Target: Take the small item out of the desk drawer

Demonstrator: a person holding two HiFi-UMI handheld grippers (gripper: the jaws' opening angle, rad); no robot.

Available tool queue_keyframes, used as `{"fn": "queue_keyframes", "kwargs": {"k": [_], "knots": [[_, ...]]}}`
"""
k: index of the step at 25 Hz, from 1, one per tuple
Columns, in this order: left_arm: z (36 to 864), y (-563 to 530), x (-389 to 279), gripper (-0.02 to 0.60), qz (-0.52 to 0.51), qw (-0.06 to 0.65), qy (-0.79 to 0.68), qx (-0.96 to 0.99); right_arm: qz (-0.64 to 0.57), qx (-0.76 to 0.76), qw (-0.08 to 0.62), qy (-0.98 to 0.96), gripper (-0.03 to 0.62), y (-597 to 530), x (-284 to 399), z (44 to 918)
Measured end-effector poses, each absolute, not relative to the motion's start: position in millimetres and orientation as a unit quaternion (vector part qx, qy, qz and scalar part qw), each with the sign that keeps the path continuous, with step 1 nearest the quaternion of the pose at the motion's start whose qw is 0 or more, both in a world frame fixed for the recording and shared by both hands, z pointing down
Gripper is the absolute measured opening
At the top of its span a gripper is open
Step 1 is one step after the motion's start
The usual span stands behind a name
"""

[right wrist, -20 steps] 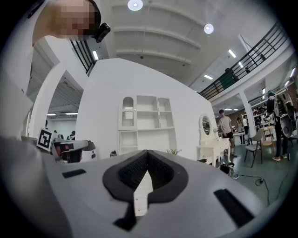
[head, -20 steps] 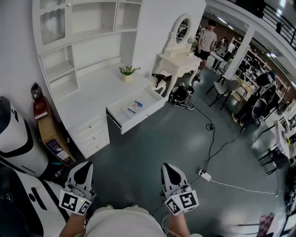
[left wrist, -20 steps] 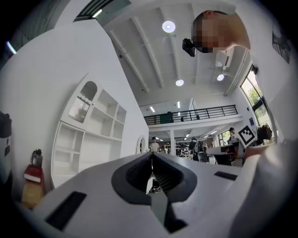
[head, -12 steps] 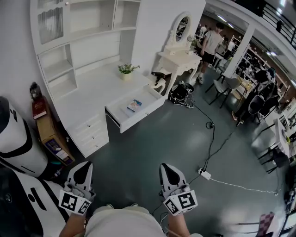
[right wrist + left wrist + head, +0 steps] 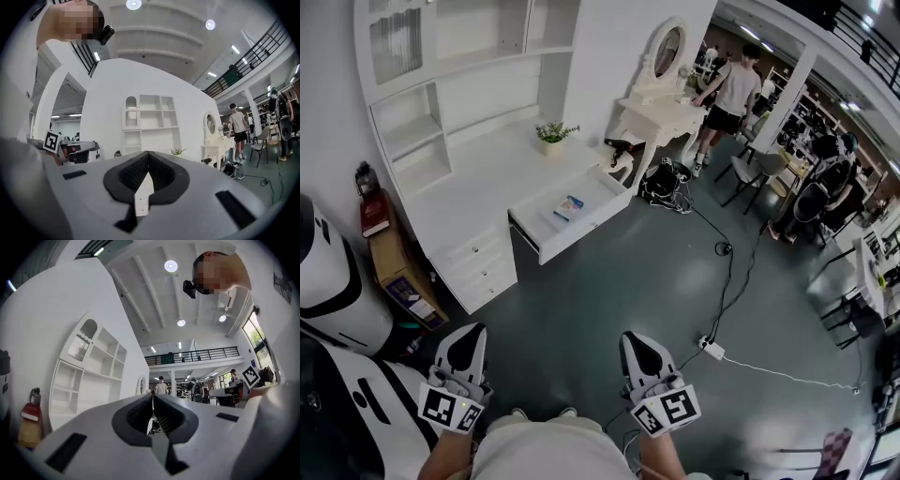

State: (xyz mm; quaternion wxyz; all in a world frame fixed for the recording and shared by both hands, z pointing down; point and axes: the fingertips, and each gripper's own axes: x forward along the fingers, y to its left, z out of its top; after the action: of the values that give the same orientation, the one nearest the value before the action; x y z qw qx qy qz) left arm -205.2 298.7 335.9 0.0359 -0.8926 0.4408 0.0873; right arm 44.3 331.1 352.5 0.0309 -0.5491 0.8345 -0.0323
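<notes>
Two grippers are sitting low in the head view, both well short of the desk. At the far left a white-and-black rounded machine body (image 5: 333,281) is standing beside a brown box-like cabinet (image 5: 394,267). Just right of it, the left gripper (image 5: 468,336) is pointing up-frame with its jaws pressed together and nothing between its ribbed pads (image 5: 165,414). Ahead of it the white desk (image 5: 478,192) is running along the white shelving unit (image 5: 441,84), with its bank of small closed drawers (image 5: 483,270) facing the grippers. The open white drawer (image 5: 581,232) is jutting from the desk's right end toward the floor space. The small blue-and-white flat item (image 5: 569,207) is lying inside it near the middle of the bottom, clear of the walls. That item is lying well apart from both grippers, up-frame and between the two of them. A small green potted plant (image 5: 551,134) is standing on the desktop behind the drawer. The right gripper (image 5: 638,339) is likewise closed tight and holding nothing, its pads (image 5: 132,172) meeting at the tips. The dark grey floor (image 5: 609,281) is stretching open between the grippers and the drawer front. Further right a white dressing table with an oval mirror (image 5: 661,112) is standing close to the drawer's far corner. A white power strip (image 5: 711,350) is lying on the floor, and a person (image 5: 733,94) is standing by the dressing table.
</notes>
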Motion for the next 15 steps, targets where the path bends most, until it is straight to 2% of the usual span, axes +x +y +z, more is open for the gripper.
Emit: {"fn": "queue_keyframes", "kwargs": {"k": [7, 8, 11, 15], "knots": [[338, 288, -212, 0.023, 0.086, 0.039, 0.471, -0.877, -0.029, -0.543, 0.025, 0.839, 0.009, 325, 48, 355], [338, 287, -212, 0.046, 0.085, 0.039, 0.475, -0.875, -0.028, -0.542, 0.028, 0.840, 0.009, 325, 49, 354], [340, 284, -208, 0.204, 0.083, 0.035, 0.484, -0.870, -0.027, -0.538, 0.035, 0.842, 0.009, 322, 57, 353], [345, 281, -202, 0.357, 0.076, 0.030, 0.501, -0.862, -0.032, -0.529, 0.037, 0.847, 0.009, 318, 64, 360]]}}
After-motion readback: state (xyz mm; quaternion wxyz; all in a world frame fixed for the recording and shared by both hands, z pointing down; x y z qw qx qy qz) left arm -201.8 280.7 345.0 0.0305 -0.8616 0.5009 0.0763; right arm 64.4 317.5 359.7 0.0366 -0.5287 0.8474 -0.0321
